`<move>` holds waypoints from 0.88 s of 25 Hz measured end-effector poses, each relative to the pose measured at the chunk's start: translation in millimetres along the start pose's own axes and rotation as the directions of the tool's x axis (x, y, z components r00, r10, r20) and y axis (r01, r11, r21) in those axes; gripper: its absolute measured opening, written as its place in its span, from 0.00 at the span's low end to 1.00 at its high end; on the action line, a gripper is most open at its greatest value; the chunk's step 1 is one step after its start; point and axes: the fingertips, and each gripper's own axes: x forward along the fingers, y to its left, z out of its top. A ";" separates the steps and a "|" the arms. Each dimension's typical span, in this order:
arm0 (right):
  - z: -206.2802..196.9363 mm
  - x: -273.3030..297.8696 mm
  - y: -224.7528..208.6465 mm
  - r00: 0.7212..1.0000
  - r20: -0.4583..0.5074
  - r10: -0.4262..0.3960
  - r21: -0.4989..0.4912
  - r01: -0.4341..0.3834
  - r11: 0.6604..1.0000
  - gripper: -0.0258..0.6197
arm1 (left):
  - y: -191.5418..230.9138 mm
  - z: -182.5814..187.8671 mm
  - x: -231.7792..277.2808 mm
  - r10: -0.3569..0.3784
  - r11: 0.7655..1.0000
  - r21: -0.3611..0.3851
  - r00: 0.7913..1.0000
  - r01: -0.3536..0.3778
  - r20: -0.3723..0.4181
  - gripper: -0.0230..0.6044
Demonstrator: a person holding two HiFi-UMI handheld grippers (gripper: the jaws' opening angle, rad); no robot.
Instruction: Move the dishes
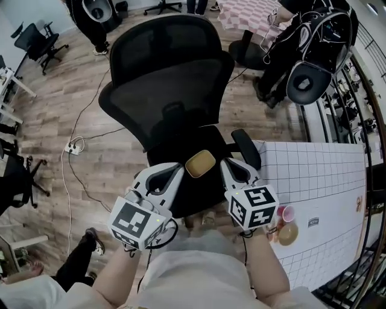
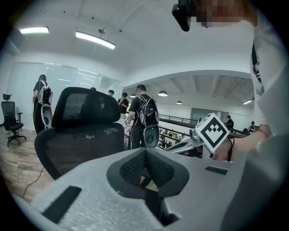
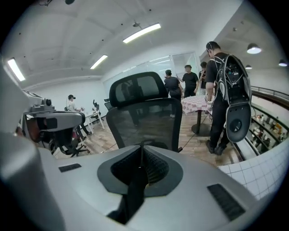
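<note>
A tan, rounded-square dish [image 1: 200, 163] rests on the seat of a black office chair [image 1: 169, 78], right between the tips of my two grippers. My left gripper [image 1: 174, 173] is just left of it, and its jaws look closed together in the left gripper view [image 2: 145, 155]. My right gripper [image 1: 230, 167] is just right of the dish, shut with nothing between its pads [image 3: 141, 153]. Whether either tip touches the dish I cannot tell. A pink cup [image 1: 288, 212] and a tan bowl [image 1: 288, 233] stand on the white grid-patterned table [image 1: 319, 181] at the right.
The chair's mesh back [image 3: 144, 117] rises straight ahead of both grippers, and its armrest [image 1: 247, 146] is next to the table edge. People with backpacks [image 1: 313, 42] stand behind, beside a round table with a checked cloth [image 1: 244, 15]. A cable and power strip [image 1: 75, 145] lie on the wooden floor.
</note>
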 end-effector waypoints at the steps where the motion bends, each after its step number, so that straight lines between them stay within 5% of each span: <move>1: -3.6 8.8 -4.1 1.000 -0.008 -0.005 0.016 0.005 1.000 0.08 | 5.1 -4.2 4.5 0.001 1.000 -0.001 1.000 -0.001 -0.006 0.06; 15: -89.2 106.2 -36.7 0.981 -0.191 -0.026 0.094 0.044 0.995 0.09 | 68.4 -115.6 65.6 0.011 0.992 -0.125 0.986 -0.032 -0.165 0.06; 22: -168.9 146.8 -45.6 0.947 -0.320 -0.011 0.098 0.044 0.994 0.20 | 78.0 -187.7 95.1 0.020 0.983 -0.174 0.971 -0.063 -0.238 0.06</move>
